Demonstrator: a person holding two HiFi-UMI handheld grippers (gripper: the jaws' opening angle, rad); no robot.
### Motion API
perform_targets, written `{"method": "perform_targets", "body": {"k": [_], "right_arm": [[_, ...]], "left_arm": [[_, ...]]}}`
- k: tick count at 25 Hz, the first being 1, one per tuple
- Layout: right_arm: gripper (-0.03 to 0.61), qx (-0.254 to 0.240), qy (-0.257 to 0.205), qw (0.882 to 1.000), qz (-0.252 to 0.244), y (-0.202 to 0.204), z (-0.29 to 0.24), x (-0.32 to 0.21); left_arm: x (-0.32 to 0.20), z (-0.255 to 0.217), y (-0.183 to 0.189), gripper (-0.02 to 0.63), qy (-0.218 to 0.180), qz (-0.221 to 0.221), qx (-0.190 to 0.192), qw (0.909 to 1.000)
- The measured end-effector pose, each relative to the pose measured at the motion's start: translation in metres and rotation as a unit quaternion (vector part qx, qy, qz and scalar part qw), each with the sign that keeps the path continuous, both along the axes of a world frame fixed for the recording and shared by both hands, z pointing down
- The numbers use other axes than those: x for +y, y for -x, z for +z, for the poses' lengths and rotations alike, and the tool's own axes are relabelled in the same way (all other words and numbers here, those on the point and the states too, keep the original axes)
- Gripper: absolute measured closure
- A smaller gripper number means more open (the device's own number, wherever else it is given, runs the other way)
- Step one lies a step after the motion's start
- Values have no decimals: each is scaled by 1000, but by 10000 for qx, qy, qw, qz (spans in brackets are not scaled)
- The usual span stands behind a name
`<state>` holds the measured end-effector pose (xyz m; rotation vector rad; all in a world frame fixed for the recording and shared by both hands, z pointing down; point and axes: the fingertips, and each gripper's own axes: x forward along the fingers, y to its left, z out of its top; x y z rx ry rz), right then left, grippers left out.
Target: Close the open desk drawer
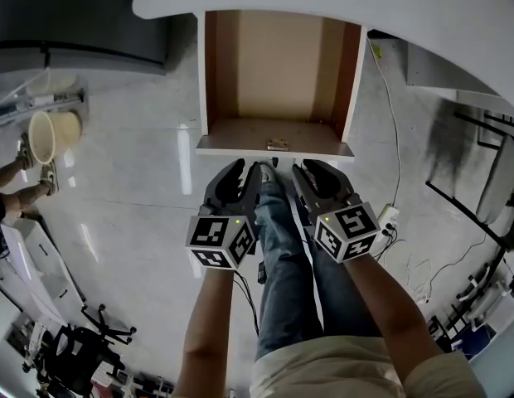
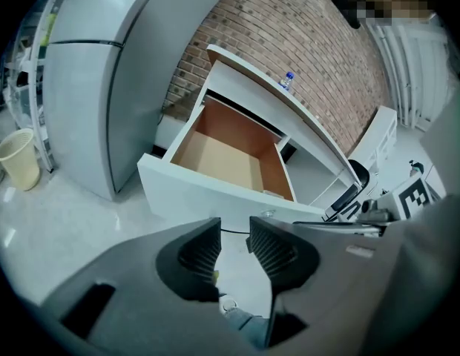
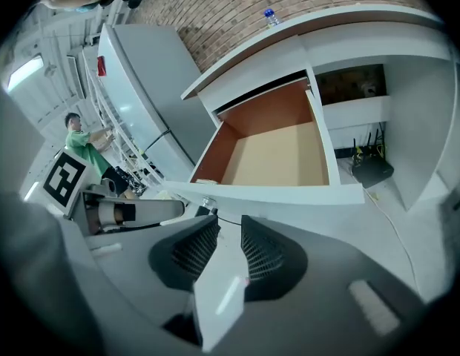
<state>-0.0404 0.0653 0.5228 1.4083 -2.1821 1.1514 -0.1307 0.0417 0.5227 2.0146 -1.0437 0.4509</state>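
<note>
The open desk drawer [image 1: 276,150] juts out from the white desk [image 1: 423,15], its brown inside empty, with a small metal fitting [image 1: 277,145] at the middle of its white front. My left gripper [image 1: 244,172] and right gripper [image 1: 311,171] hang side by side just short of that front, apart from it. In the left gripper view the left gripper [image 2: 234,232] shows a narrow gap between its ribbed pads, nothing in it, and the drawer front [image 2: 215,199] lies beyond. The right gripper [image 3: 230,228] likewise stands slightly open and empty before the drawer front [image 3: 289,199].
A grey refrigerator [image 2: 89,87] stands left of the desk, with a beige bin [image 1: 50,135] beside it. A power strip and cables [image 1: 388,220] lie on the floor to the right. A bottle [image 3: 270,13] stands on the desk top. The person's legs [image 1: 282,264] are below the grippers.
</note>
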Motion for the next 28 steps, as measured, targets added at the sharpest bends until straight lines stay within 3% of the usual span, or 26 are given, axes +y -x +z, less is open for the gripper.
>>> {"method": "perform_targets", "body": {"k": [15,23,28], "right_arm": [[373,16,-33,9994,340,-5,64,-18],[365,-104,-130,9989,436,-2,75,-29],[369,-178,-179,9984,497,-1,78,-34]], "left_arm": [[-19,60,-14,336,-11,441,319,9985],[-26,71,-23,313,96,490,639,9967],[-30,73,-29,313,61,600,624,9962]]}}
